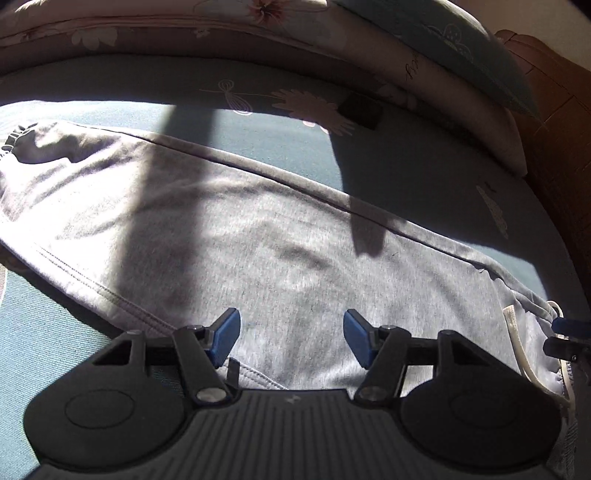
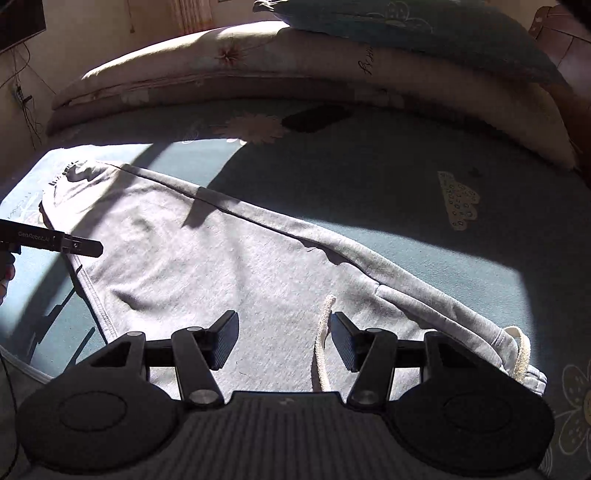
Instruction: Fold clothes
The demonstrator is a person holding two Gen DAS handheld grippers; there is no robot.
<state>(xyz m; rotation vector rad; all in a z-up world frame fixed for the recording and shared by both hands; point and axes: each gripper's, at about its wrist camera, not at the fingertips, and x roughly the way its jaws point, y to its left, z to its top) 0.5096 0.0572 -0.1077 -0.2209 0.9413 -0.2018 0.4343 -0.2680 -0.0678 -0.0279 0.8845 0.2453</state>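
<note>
Grey sweatpants (image 1: 258, 240) lie flat across the teal bed sheet (image 1: 406, 173), folded lengthwise, partly in sun and partly in shadow. My left gripper (image 1: 291, 326) hovers open over the middle of the leg, its blue pads apart with only cloth beneath. In the right wrist view the pants (image 2: 221, 258) run from the cuff (image 2: 70, 173) at far left to the waistband (image 2: 517, 354) at lower right. My right gripper (image 2: 284, 326) stands open over the waist end, and the white drawstring (image 2: 323, 332) lies just inside its right finger. The left gripper's finger (image 2: 85, 247) shows at the left edge.
A rolled floral quilt (image 2: 221, 62) and a teal pillow (image 2: 406, 22) line the far side of the bed. A small dark flat object (image 2: 317, 118) rests on the sheet near the quilt. A brown headboard (image 1: 554, 92) rises at the right.
</note>
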